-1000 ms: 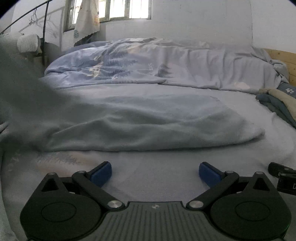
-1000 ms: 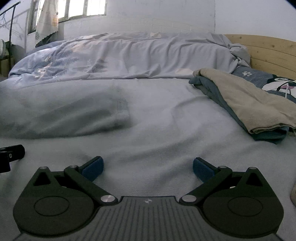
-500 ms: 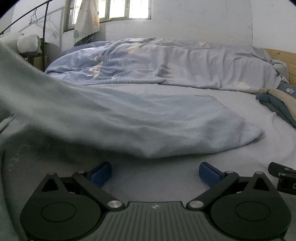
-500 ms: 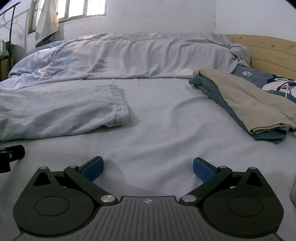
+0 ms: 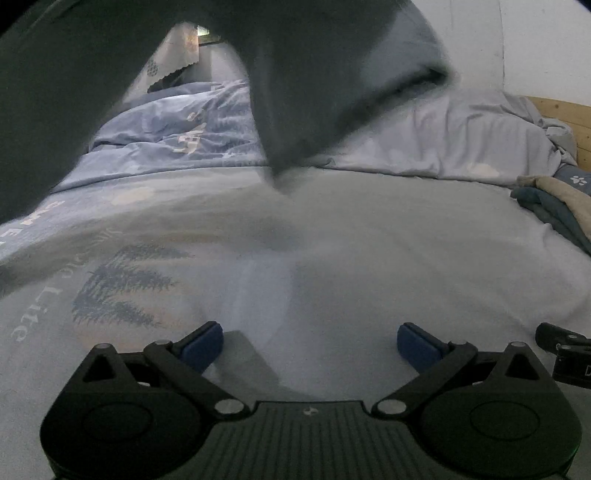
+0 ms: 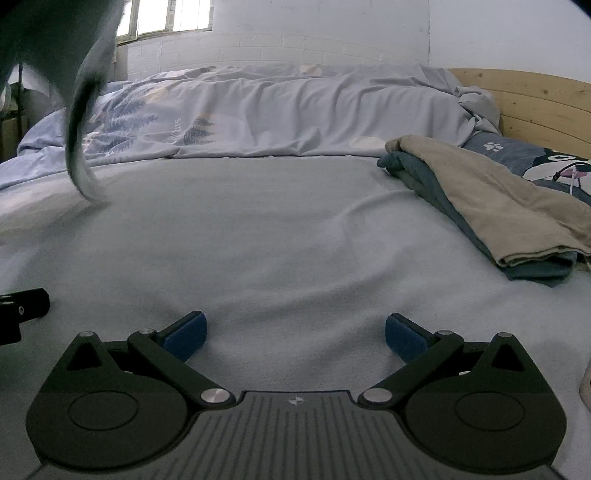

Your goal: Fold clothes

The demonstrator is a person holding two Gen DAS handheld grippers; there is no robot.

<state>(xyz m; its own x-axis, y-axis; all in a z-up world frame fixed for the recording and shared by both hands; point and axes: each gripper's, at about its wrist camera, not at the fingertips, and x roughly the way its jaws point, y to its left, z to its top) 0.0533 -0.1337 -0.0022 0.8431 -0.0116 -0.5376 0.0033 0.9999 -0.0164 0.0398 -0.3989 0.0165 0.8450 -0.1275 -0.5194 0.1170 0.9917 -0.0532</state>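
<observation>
- Half a second ago the grey garment [image 5: 314, 92] lay flat on the bed; now it hangs in the air, blurred, filling the left view from 9 to 1 o'clock.
- Its lower tip brushes the sheet [image 6: 295, 229] at 10 o'clock in the right view.
- Left gripper [image 5: 310, 343] and right gripper [image 6: 295, 332] both rest spread wide, empty.
- Likely best: let it settle flat, then pinch corners.
- A folded pile [image 6: 491, 206] sits at 3 o'clock.

Grippers: 2, left [image 5: 310, 341] and right [image 6: 295, 332], each with jaws spread wide | blue pads: 4 (two per gripper) [image 5: 202, 345] | lifted grey garment: 1 [image 5: 314, 74] | folded clothes in stack: 2, tan [image 6: 498, 199] over blue [image 6: 417, 177] | duvet: 1 [image 6: 295, 110] | headboard: 1 [image 6: 535, 103] | window: 1 [image 6: 170, 18]
</observation>
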